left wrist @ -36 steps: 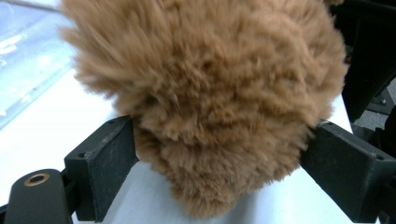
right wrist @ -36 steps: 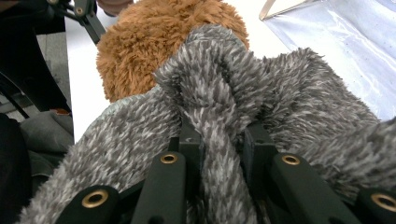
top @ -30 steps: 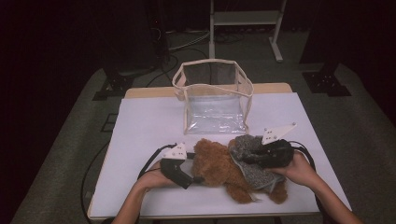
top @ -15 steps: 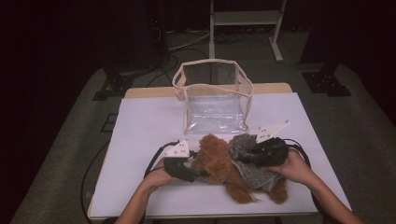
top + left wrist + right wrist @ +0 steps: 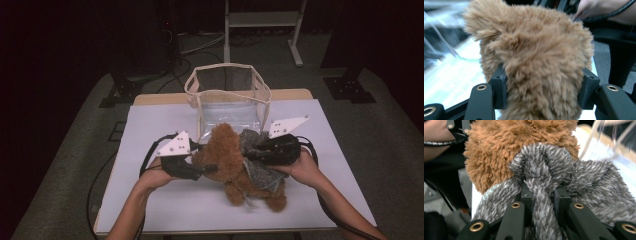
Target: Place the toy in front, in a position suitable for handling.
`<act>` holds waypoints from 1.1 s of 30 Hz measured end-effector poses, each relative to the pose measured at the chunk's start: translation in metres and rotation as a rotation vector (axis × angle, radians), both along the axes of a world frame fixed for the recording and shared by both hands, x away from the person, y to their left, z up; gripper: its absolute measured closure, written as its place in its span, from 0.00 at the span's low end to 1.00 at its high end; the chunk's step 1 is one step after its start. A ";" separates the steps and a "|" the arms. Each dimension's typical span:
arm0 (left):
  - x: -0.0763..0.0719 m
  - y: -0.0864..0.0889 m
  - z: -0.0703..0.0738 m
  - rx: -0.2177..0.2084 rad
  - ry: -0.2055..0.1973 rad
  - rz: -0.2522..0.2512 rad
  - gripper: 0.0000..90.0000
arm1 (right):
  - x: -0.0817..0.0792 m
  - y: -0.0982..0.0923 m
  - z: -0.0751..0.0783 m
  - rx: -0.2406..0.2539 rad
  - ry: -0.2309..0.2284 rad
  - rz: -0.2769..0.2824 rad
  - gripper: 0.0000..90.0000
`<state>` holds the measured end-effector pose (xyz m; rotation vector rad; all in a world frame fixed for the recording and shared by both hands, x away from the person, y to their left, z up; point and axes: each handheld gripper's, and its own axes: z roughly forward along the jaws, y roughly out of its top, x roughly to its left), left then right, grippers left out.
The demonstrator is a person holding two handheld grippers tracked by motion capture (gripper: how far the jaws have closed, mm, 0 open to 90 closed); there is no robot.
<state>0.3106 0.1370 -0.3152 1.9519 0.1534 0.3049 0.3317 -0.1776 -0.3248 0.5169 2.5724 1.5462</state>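
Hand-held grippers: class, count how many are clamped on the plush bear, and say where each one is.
2. The left hand-held gripper pinches the bear at its brown furry left side; the right hand-held gripper pinches the bear's grey knit garment on the right.

Brown plush bear (image 5: 227, 157), grey-and-white flecked knit garment (image 5: 584, 185), black tongs (image 5: 544, 92).

- The table (image 5: 150, 200) has a white top, with a strip of bare wood along its far edge.
- A clear bag (image 5: 227, 100) with cream trim stands open at the far middle.
- A brown teddy bear (image 5: 235, 165) has its feet at the near middle.
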 end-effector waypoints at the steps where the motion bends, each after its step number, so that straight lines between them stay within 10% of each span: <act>1: -0.002 0.002 0.009 -0.003 -0.016 -0.001 0.45 | 0.000 0.002 0.003 0.020 -0.004 0.002 0.83; 5: -0.004 0.004 0.027 0.026 -0.045 0.002 0.45 | 0.001 0.005 0.009 0.070 -0.009 0.020 0.83; 10: -0.001 -0.007 0.014 0.022 -0.027 -0.007 0.43 | 0.004 -0.014 -0.002 0.075 0.027 0.008 0.83; 18: 0.004 -0.040 0.026 0.042 -0.066 -0.040 0.42 | 0.002 -0.027 0.065 0.080 -0.054 0.033 0.82; 25: 0.004 -0.067 0.035 0.075 -0.096 -0.076 0.41 | 0.004 0.006 0.108 -0.060 -0.137 0.091 0.82; 29: 0.008 -0.073 0.030 0.109 -0.087 -0.069 0.35 | 0.007 0.005 0.099 -0.168 -0.125 0.077 0.82; 33: 0.010 -0.072 0.026 0.083 -0.070 -0.035 0.24 | 0.008 -0.008 0.085 -0.140 -0.089 0.056 0.82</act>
